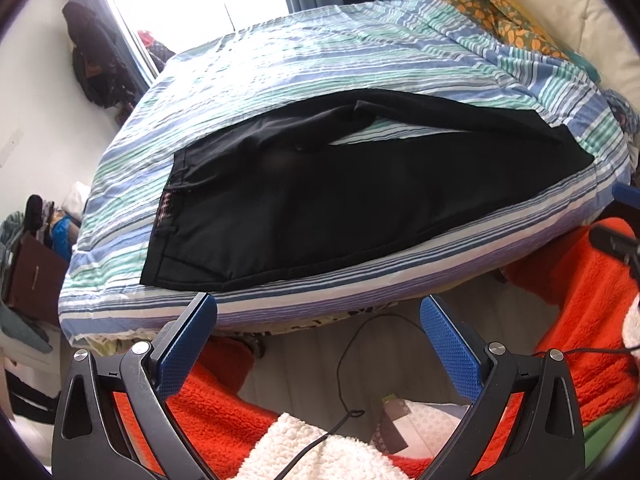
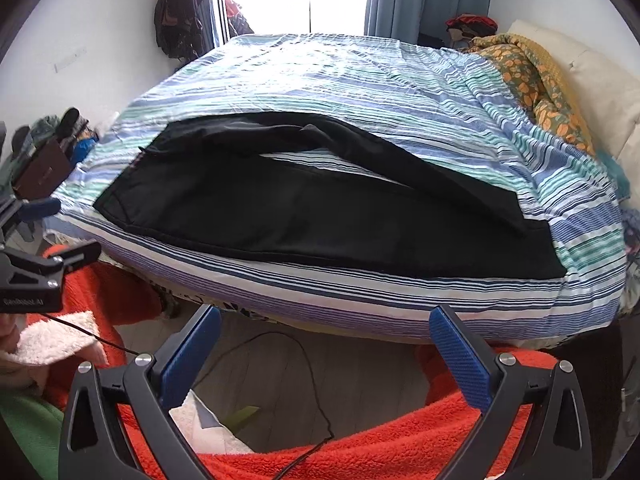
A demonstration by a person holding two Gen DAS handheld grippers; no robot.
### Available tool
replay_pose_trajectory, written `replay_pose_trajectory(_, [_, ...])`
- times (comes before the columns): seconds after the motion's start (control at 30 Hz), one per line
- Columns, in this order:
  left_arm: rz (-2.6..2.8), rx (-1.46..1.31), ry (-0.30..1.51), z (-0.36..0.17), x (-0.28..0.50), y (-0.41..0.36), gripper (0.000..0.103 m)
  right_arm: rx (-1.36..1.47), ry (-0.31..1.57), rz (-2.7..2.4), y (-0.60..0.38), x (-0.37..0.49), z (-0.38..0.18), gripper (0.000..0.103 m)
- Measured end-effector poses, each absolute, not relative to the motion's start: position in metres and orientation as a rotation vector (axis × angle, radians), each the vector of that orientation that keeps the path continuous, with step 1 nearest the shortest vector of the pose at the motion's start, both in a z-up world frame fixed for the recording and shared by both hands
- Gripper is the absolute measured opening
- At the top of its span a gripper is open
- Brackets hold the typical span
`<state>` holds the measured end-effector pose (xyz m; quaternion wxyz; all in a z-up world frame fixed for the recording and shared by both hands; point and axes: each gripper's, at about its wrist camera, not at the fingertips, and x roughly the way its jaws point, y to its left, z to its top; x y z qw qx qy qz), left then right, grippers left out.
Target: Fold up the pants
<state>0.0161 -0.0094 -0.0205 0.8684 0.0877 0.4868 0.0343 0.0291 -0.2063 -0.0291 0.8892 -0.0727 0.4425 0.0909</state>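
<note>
Black pants (image 1: 320, 200) lie spread lengthwise on the striped bed, waistband at the left, legs running right, with a gap of sheet showing between the two legs. In the right wrist view the same pants (image 2: 320, 216) lie along the near edge of the bed. My left gripper (image 1: 318, 312) hangs open off the bed's near edge, below the waist end, holding nothing. My right gripper (image 2: 324, 322) is also open and empty, just off the bed's edge below the legs. The left gripper (image 2: 40, 240) shows at the left edge of the right wrist view.
The bed (image 2: 360, 80) wears a blue, green and white striped cover. A floral blanket (image 2: 532, 80) and pillow (image 2: 600, 92) lie at the right. Red fleece sleeves (image 2: 380, 440) and a black cable (image 1: 348, 360) cross the floor below. Clutter (image 1: 36, 240) stands left of the bed.
</note>
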Motion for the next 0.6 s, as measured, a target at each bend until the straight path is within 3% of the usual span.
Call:
replay_pose_trajectory(0.17, [0.068, 0.189, 1.011, -0.019, 0.019, -0.010, 0.102, -0.342, 0.735, 0.133, -0.294, 0.102, -0.022, 0.103])
replay_pose_trajectory(0.27, [0.072, 0.186, 1.016, -0.020, 0.020, -0.012, 0.102, -0.490, 0.916, 0.019, -0.349, 0.175, -0.060, 0.103])
replay_pose_trajectory(0.43, [0.095, 0.190, 1.050, -0.025, 0.027, -0.013, 0.102, -0.654, 1.013, 0.101, -0.366, 0.235, -0.110, 0.101])
replay_pose_trajectory(0.53, [0.102, 0.208, 1.079, -0.031, 0.035, -0.015, 0.102, -0.746, 1.029, 0.147, -0.360, 0.260, -0.138, 0.080])
replay_pose_trajectory(0.57, [0.103, 0.214, 1.088, -0.033, 0.037, -0.016, 0.102, -0.764, 1.046, 0.153, -0.359, 0.269, -0.146, 0.066])
replay_pose_trajectory(0.6, [0.105, 0.219, 1.099, -0.036, 0.039, -0.016, 0.102, -0.767, 1.080, 0.168, -0.359, 0.279, -0.151, 0.032])
